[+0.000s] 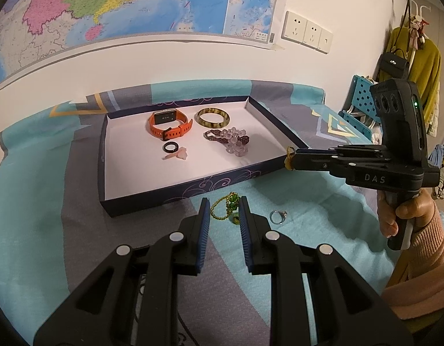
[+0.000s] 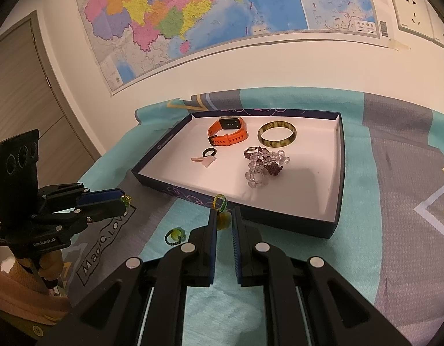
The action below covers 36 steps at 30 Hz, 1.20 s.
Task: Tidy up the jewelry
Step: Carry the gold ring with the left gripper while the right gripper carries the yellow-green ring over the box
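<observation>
Navy tray (image 1: pixel 193 186), centre frame, holds watch, bangle and bracelets. Left gripper (image 1: pixel 223 212), lower centre, is clenched on a green beaded necklace (image 1: pixel 232 201). Right gripper (image 2: pixel 223 219), lower centre, is clenched on a green-and-yellow beaded loop (image 2: pixel 219 203) just before the tray wall.

Dim warm indoor light, soft shadows, heavy fisheye warp w/ dark corners.

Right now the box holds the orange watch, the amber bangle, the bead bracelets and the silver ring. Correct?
Not the silver ring: the left wrist view shows it outside, on the patterned cloth in front of the shallow navy box. The orange watch, the amber bangle and the clear and purple bead bracelets are inside.
</observation>
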Each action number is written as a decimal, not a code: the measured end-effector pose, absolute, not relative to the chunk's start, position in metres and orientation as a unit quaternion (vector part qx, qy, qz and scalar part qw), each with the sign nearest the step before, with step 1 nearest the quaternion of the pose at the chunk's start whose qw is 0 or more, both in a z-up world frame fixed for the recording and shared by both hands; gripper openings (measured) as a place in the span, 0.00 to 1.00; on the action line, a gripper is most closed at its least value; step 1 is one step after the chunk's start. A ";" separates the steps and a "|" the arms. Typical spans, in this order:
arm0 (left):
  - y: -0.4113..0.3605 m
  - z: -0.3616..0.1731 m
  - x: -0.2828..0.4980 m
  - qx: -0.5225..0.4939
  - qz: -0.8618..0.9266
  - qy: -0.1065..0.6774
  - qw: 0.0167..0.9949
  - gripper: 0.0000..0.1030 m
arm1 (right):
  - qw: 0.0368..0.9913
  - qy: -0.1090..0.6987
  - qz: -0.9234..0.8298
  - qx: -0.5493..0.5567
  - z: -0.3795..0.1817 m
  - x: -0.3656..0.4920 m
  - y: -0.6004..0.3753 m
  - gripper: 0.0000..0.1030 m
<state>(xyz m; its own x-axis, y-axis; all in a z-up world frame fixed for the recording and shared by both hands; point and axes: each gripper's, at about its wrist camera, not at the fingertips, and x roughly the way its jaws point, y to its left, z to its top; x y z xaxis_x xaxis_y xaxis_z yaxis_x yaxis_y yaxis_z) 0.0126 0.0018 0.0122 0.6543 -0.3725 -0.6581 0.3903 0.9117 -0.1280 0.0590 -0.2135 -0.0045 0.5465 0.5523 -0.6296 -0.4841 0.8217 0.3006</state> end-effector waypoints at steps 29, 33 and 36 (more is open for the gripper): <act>0.007 0.019 0.050 0.018 -0.192 0.352 0.916 0.20 | 0.881 0.370 0.292 0.031 0.002 0.090 -0.201 0.09; 0.005 0.019 0.058 0.022 -0.191 0.351 0.916 0.20 | 0.881 0.374 0.289 0.029 0.000 0.097 -0.199 0.09; 0.004 0.018 0.063 0.022 -0.189 0.352 0.917 0.20 | 0.880 0.377 0.287 0.029 -0.002 0.102 -0.198 0.09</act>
<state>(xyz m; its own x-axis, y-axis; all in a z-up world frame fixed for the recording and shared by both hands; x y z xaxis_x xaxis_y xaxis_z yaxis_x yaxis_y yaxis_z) 0.0634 0.0039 0.0182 0.6811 -0.3314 -0.6529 0.3626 0.9273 -0.0925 0.1016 -0.1976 -0.0018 0.5500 0.5276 -0.6474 -0.4843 0.8330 0.2675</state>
